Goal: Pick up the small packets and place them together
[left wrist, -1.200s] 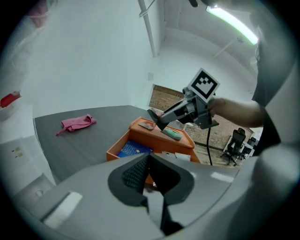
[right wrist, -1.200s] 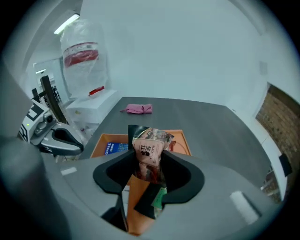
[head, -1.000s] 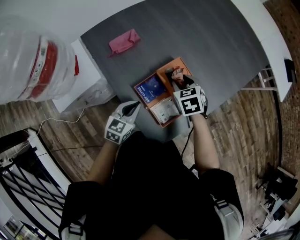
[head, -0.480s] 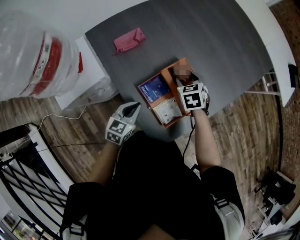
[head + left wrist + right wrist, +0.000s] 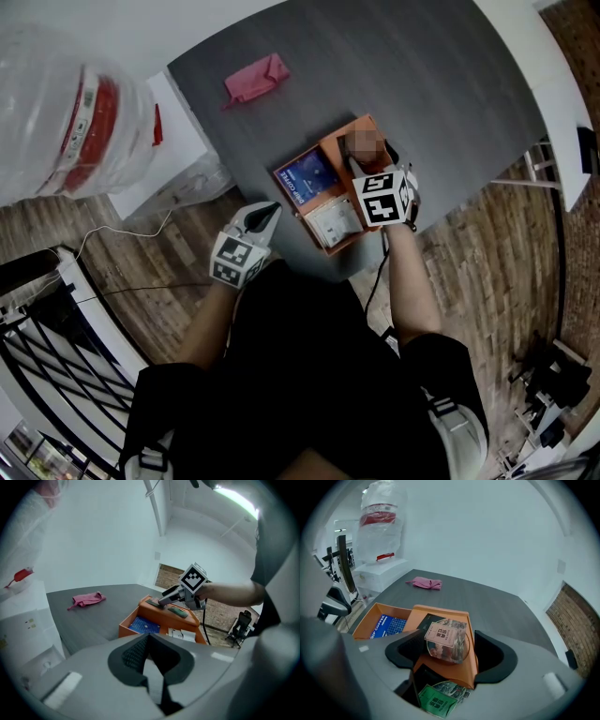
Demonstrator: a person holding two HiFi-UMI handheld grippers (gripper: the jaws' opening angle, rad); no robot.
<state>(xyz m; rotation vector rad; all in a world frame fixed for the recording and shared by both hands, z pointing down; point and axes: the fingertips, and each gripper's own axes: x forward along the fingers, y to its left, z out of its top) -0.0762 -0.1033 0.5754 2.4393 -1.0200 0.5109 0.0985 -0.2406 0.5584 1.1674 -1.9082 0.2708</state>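
- Step in hand: setting a packet down. The right claw (image 5: 449, 654) has its jaws spread wide and opening. The black-tea packet (image 5: 443, 637) sits between them, and the pads look to be off it.
- That packet rests on the raised section of the orange tray (image 5: 126, 628), partly over a dark packet (image 5: 429, 620).
- A green tea packet (image 5: 436, 700) lies closer in, below the right claw's body. I cannot tell exactly what it rests on.
- A blue drip-coffee packet (image 5: 388, 626) lies flat in the tray's lower compartment on the left. A white packet (image 5: 335, 223) fills the compartment nearest the person.
- The left claw (image 5: 149, 644) has its jaws pressed together with nothing between them. It is held off the near edge of the worktop (image 5: 422, 84), beside the tray but not touching it.
- A pink cloth (image 5: 254, 79) lies at the far side of the worktop, well apart from the tray and not part of the job.
- Judgement: this packet is as good as placed. The gathering is well along, with several packets already in the tray.
- Next move, likely: draw the right claw straight back and up so the pads do not drag the tea packet off its perch.
- Any further packet lies flat, so it calls for a low approach and a pinch at one edge.
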